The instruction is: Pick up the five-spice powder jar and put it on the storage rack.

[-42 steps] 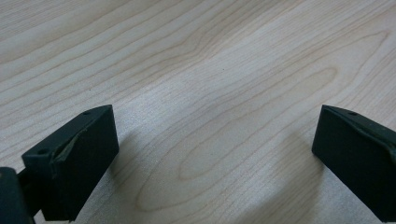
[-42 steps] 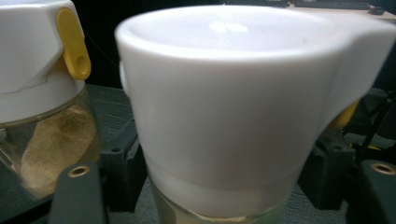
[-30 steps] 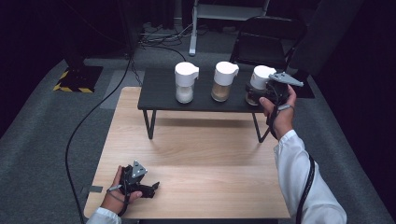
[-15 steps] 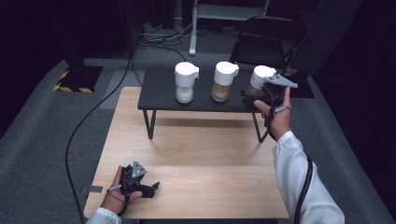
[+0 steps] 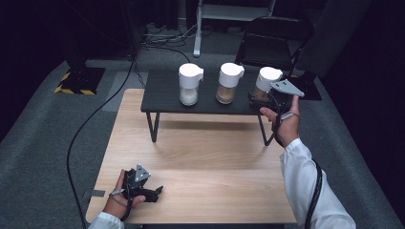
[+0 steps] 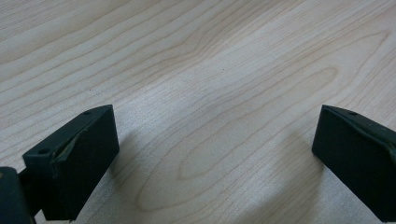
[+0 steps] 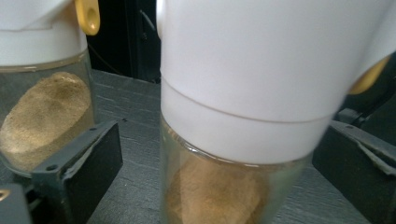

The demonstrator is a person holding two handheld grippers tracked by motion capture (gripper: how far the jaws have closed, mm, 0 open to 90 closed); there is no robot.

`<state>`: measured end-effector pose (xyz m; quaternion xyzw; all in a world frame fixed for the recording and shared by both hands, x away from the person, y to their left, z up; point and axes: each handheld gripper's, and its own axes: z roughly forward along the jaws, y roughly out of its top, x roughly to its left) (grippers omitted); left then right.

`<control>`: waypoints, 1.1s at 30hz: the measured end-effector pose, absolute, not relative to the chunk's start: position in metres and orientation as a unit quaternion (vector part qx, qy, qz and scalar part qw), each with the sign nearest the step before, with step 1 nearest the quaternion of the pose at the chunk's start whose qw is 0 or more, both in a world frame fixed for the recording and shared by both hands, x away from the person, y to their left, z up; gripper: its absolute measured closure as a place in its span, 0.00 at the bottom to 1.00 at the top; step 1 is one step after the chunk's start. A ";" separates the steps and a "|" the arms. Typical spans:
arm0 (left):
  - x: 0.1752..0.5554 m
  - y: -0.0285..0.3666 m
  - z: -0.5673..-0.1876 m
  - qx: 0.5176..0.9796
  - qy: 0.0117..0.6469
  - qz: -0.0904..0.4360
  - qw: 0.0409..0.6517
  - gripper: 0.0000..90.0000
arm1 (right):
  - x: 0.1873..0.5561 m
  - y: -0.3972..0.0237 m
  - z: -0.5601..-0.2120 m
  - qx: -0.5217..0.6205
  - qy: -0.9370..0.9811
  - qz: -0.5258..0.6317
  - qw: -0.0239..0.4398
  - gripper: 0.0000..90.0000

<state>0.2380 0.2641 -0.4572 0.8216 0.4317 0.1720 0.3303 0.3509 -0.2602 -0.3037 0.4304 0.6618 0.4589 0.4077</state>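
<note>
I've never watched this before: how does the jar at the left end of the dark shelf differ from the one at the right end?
The left jar holds white powder; the right jar holds brown powder. The left jar stands alone; the right jar sits between the open jaws of the right gripper, untouched by either. Both stand upright on the dark shelf and have white caps.

we see the rightmost jar [image 5: 264, 85] standing upright at the right end of the low black tabletop [image 5: 165, 93], last in a row of three and well apart from its neighbours. it has a clear glass body under a tall white cap [image 7: 275, 70] with a yellow tab [image 7: 369, 77] at one side. tan powder [image 7: 217, 196] fills the lower part of the glass, heaped unevenly. the jar rests on the dark surface, and nothing presses on its sides.
</note>
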 end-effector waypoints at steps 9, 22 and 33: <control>0.238 0.264 -0.457 0.822 0.432 0.172 0.330 0.00 | 0.336 -0.264 -0.312 0.403 0.658 0.461 0.438 0.02; 0.238 0.264 -0.457 0.821 0.433 0.173 0.331 0.01 | 0.314 -0.273 -0.323 0.369 0.663 0.466 0.455 0.01; 0.238 0.264 -0.457 0.821 0.432 0.172 0.330 0.01 | 0.296 -0.288 -0.333 0.347 0.669 0.480 0.450 0.01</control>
